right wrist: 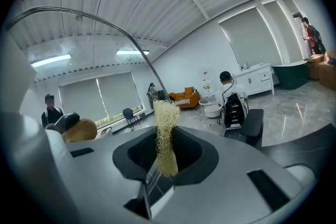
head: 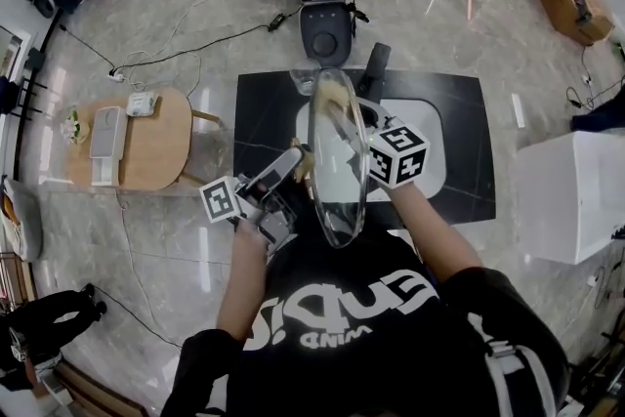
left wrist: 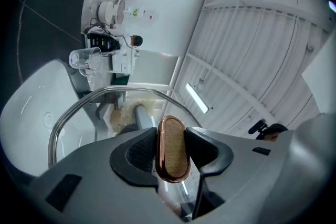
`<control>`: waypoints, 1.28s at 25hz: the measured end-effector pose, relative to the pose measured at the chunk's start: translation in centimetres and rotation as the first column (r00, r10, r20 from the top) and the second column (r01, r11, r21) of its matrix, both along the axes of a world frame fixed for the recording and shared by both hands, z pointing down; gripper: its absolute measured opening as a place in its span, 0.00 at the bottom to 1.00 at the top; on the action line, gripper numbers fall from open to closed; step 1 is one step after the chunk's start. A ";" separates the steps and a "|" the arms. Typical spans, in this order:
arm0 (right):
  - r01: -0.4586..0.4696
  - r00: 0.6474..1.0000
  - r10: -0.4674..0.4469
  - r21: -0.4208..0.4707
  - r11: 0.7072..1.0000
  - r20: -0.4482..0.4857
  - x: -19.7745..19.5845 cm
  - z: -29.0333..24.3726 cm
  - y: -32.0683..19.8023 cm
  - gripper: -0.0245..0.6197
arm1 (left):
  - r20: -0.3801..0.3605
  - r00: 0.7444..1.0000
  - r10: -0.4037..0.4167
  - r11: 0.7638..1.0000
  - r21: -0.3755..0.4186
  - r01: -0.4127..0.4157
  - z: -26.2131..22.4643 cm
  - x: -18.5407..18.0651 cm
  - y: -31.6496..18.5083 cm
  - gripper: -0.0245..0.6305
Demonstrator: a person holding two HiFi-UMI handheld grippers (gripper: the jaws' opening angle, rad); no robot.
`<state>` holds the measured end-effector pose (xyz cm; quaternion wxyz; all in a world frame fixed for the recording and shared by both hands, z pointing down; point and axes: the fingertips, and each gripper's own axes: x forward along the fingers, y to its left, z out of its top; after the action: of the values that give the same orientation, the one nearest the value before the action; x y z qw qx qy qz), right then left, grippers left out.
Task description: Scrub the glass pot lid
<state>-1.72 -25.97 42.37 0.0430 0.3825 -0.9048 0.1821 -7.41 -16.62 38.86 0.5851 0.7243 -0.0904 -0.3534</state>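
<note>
The glass pot lid [head: 338, 173] is held on edge over the sink, and I see it edge-on in the head view. My left gripper [head: 296, 167] is shut on the lid's wooden, copper-rimmed knob [left wrist: 173, 148], with the steel rim [left wrist: 103, 94] arcing ahead of its jaws. On the lid's other side, my right gripper [head: 345, 126] is shut on a pale loofah scrubber [right wrist: 166, 136]. That scrubber [head: 332, 97] lies against the upper part of the glass and shows through it [left wrist: 126, 113] in the left gripper view. In the right gripper view the knob [right wrist: 79, 130] shows beyond the glass.
A white sink [head: 435, 173] is set in a black counter [head: 464, 98] below the lid. A glass jug [head: 304, 73] stands at the counter's far edge, with a black chair [head: 325, 20] behind. A wooden side table [head: 156, 142] stands left and a white cabinet [head: 576, 195] right.
</note>
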 end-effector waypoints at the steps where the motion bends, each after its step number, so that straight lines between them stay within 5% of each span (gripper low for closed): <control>1: 0.001 1.000 -0.001 -0.006 1.000 -0.003 -0.2 0.3 -0.1 0.13 | -0.004 1.000 -0.001 1.000 -0.001 0.001 0.0 -0.1 0.0 0.31; 32: 0.136 0.981 -0.156 -0.168 0.976 -0.113 -3.6 8.5 4.5 0.13 | -0.067 0.996 -0.062 0.998 -0.026 0.061 -0.1 -2.1 -1.0 0.31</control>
<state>-5.33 -21.50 50.87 0.1433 0.3207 -0.9086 0.2258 -9.46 -17.58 38.79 0.5852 0.7018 -0.0969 -0.3945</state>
